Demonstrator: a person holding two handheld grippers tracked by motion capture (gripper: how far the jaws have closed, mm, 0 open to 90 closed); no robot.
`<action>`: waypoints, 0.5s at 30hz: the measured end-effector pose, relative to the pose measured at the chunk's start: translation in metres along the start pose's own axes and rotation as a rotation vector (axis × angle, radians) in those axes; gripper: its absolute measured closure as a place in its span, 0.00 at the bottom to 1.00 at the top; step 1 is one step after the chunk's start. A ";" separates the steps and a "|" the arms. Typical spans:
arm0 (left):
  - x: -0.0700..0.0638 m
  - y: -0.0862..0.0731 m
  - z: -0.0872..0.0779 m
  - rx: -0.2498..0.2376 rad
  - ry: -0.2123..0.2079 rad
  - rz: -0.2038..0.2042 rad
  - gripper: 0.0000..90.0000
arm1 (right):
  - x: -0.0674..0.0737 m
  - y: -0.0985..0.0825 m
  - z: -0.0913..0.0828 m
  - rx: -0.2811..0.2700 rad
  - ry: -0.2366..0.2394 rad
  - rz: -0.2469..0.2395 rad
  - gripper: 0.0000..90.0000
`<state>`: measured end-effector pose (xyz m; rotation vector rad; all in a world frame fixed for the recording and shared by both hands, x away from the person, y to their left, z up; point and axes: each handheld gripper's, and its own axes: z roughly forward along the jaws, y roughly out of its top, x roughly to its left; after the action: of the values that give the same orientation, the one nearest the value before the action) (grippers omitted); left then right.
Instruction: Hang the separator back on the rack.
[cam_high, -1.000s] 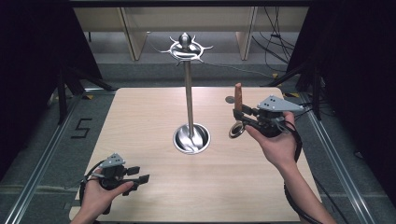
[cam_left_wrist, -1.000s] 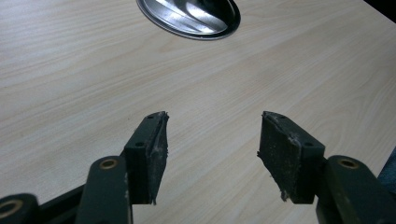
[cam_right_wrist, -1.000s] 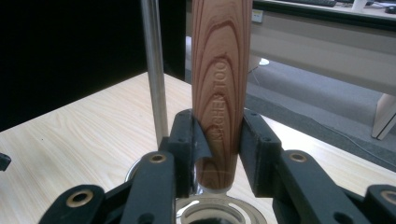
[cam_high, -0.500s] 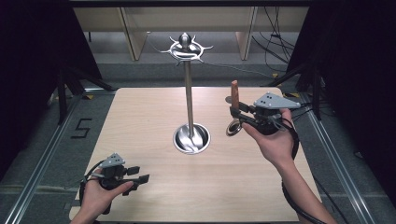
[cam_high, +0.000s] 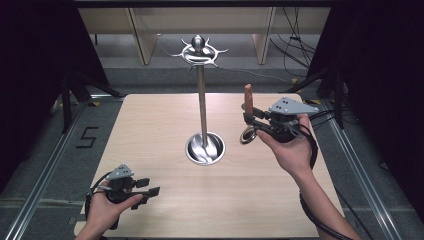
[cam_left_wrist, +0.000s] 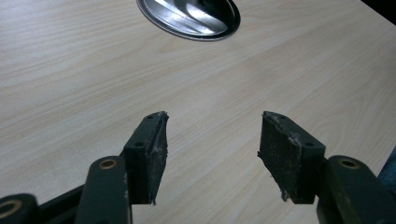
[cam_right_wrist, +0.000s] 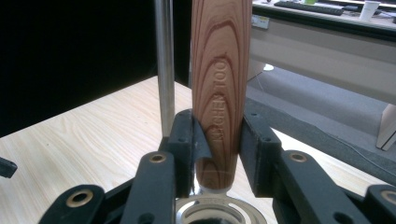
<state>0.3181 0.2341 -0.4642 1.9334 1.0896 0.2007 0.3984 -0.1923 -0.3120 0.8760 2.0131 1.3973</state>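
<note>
The right tool (cam_high: 252, 121) pinches a utensil (cam_high: 247, 98) by its wooden handle, both pads pressed against the wood near its lower end. The handle stands upright above the jaws. In the right gripper view the grain and a stamped line of lettering run up the handle (cam_right_wrist: 219, 88), and a shiny metal ring (cam_right_wrist: 212, 210) sits just under it, below the jaws. In the high view that ring (cam_high: 246, 135) hangs below the tool, over the desk (cam_high: 150, 130).

The stand (cam_high: 202, 100) serves as landmark: a steel pole rising from a round, shiny base (cam_high: 205, 148) near the middle of the desk, with a crown of curved hooks (cam_high: 199, 51) at its top. The utensil is to the right of the pole, near it but apart, and well below the hooks. In the right gripper view the pole (cam_right_wrist: 164, 65) shows just beside the handle, farther off.

The left tool (cam_high: 145, 191) is held low over the near left part of the desk, well apart from the base. Its jaws are spread with nothing between them; in the left gripper view bare wood lies between the worn pads (cam_left_wrist: 158, 149), and the base (cam_left_wrist: 189, 18) shows beyond them at the top edge.
</note>
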 end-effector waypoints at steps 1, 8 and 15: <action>0.000 0.000 0.000 0.000 0.002 -0.001 0.46 | 0.001 0.000 0.000 0.004 0.006 0.009 0.76; 0.001 0.000 0.000 -0.003 -0.012 0.003 0.45 | 0.002 0.002 0.002 -0.006 0.005 0.008 0.76; 0.001 0.000 0.000 -0.002 -0.015 0.003 0.45 | 0.003 0.004 0.002 -0.003 0.008 0.017 0.76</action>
<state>0.3187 0.2349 -0.4643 1.9321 1.0770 0.1887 0.3989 -0.1882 -0.3085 0.8901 2.0133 1.4144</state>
